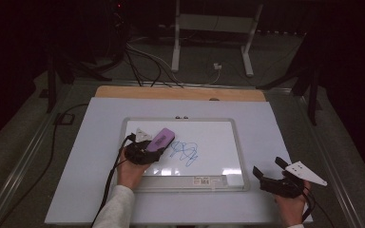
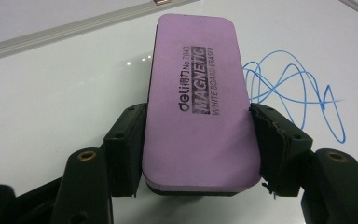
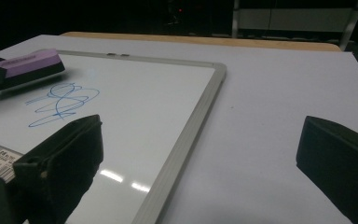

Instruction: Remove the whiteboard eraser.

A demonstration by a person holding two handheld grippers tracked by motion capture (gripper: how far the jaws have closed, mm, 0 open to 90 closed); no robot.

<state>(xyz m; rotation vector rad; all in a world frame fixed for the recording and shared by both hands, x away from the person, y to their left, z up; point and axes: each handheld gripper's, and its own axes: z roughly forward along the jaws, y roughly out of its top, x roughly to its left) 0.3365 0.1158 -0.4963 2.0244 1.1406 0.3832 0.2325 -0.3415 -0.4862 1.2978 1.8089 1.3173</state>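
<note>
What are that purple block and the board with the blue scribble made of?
The eraser looks like matte purple foam or soft plastic over a dark pad, probably felt. The whiteboard seems glossy coated, since it mirrors lights, with a silvery frame, likely aluminium.

Purple eraser, flat over whiteboard, beside blue scribble
</note>
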